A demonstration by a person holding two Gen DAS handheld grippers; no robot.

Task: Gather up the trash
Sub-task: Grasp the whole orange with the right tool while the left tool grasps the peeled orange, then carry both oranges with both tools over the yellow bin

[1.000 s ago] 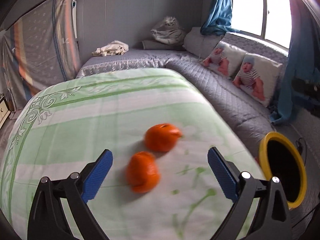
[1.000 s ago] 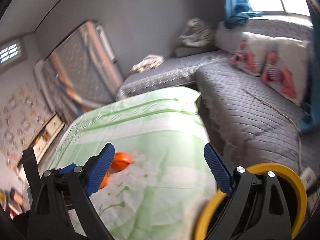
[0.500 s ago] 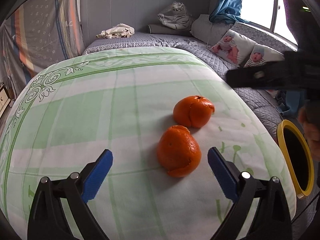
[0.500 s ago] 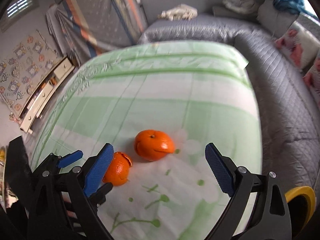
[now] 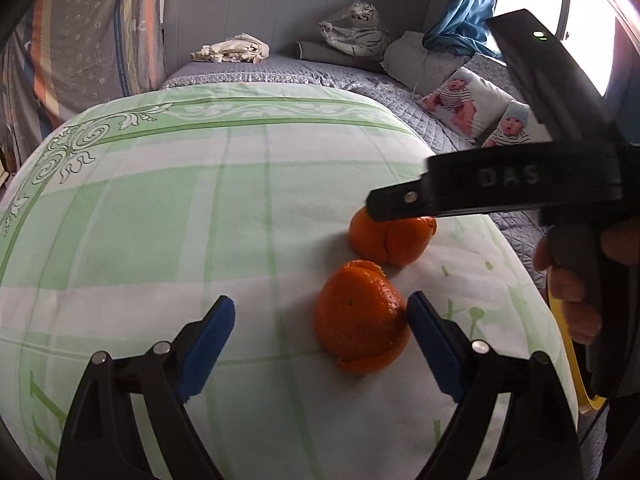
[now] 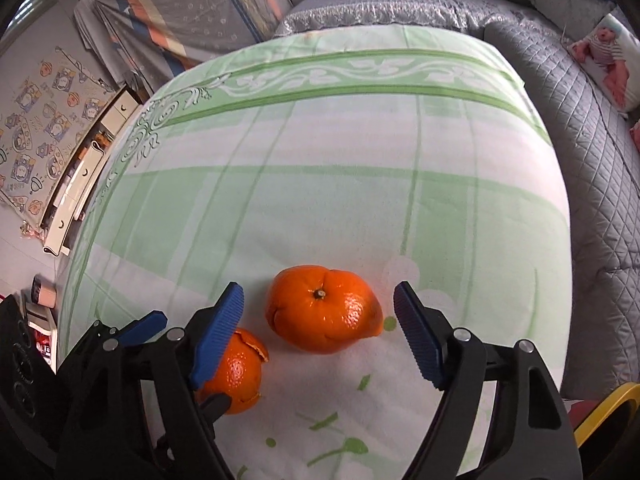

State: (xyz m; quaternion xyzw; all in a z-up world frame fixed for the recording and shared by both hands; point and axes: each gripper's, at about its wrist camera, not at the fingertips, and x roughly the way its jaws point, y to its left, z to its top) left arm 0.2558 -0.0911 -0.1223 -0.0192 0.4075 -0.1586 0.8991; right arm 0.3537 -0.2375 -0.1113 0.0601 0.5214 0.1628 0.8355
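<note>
Peels on the table: your left tool point(image 5: 320, 344), jaws just narrowing but gripping nothing, has one orange peel point(image 5: 360, 320) against its right pad; your right tool point(image 6: 318, 328), also narrowing, brackets the other peel point(image 6: 322, 308) untouched.

Left tongs point(image 5: 320, 344): angled downward, jaws wide, just been closing, pads pressing on nothing. Right tongs point(image 6: 318, 326): angled steeply downward, jaws wide, just been closing, pads clear. Right hand point(image 5: 576, 280): wrapped around handle, fingers curled.
</note>
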